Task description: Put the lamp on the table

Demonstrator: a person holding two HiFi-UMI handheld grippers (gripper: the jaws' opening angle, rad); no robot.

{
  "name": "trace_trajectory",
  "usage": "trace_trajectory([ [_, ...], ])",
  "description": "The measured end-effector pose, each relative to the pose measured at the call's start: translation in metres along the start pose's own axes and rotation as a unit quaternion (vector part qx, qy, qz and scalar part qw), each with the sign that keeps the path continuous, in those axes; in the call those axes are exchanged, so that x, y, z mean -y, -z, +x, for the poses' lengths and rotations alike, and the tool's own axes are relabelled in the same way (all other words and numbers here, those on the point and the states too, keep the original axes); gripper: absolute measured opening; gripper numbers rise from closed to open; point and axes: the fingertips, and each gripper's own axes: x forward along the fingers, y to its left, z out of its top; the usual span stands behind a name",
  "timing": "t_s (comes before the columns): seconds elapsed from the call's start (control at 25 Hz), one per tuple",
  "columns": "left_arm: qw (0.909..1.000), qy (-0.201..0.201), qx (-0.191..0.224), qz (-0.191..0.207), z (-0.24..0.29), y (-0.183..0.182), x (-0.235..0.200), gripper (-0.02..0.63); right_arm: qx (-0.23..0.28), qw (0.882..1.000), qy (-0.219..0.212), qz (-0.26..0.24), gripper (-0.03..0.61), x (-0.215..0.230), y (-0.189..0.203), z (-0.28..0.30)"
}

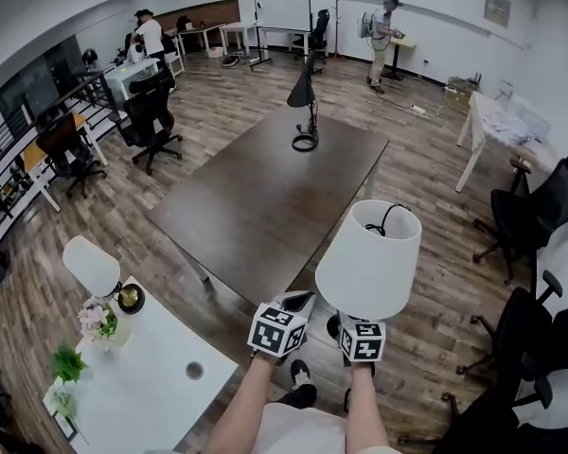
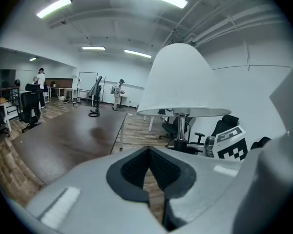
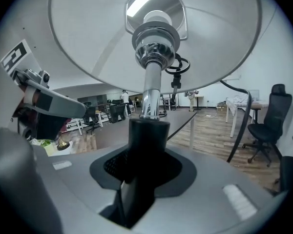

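Note:
A lamp [image 1: 369, 258] with a white drum shade, chrome stem and black cord hangs in the air just off the near end of the dark brown table [image 1: 256, 206]. My right gripper [image 1: 359, 324] is shut on the lamp's black lower stem [image 3: 147, 135], under the shade [image 3: 88, 38]. My left gripper [image 1: 290, 304] is shut with nothing in it, just left of the lamp and apart from it. In the left gripper view the shade [image 2: 178, 82] stands to the right, and the table [image 2: 63, 135] stretches away ahead.
A black desk lamp [image 1: 305, 102] stands at the table's far end. A white side table [image 1: 161, 386] at lower left holds another white lamp [image 1: 92, 265] and flowers. Black office chairs [image 1: 530, 216] stand at the right. Two people are far off.

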Motion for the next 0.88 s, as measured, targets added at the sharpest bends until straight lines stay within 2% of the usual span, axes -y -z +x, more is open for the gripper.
trace_trajectory([
  [0.2,0.9999,-0.002,0.005,-0.012,0.021,-0.023,-0.032,0.000,-0.006,1.000,0.005,0.001,0.152,0.013,-0.018,0.034],
  [0.88,0.9992,0.024,0.019,-0.026,0.107,-0.064,-0.109,0.000,-0.008,1.000,0.017,-0.012,0.152,0.046,-0.050,0.146],
])
